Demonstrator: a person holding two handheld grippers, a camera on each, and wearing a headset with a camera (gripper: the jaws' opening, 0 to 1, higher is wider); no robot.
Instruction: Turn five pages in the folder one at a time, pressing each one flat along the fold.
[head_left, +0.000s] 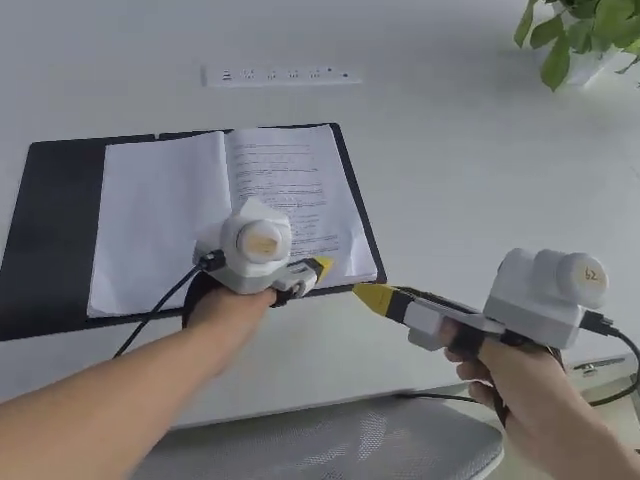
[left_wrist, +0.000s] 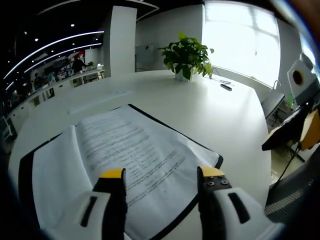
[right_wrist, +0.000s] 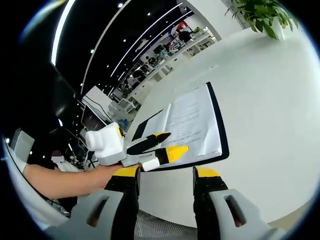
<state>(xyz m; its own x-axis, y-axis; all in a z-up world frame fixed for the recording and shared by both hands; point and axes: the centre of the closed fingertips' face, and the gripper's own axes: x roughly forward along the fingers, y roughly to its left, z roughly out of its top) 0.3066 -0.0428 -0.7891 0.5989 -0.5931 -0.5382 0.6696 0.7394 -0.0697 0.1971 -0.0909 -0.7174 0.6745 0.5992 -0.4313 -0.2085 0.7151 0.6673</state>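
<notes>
**Beside the open black folder (head_left: 55, 220), both tools poised**

On the white table (head_left: 480, 150) the folder lies flat, its printed right-hand page (head_left: 290, 190) facing up. The left gripper (head_left: 318, 268) hovers over that page's lower corner, jaws spread and empty, probably lining up to catch the sheet. The right gripper (head_left: 375, 297) hangs just off the folder's edge, jaws parted too, likely kept free for pressing the fold.

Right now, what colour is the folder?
The folder is black, clearest in the head view.
</notes>
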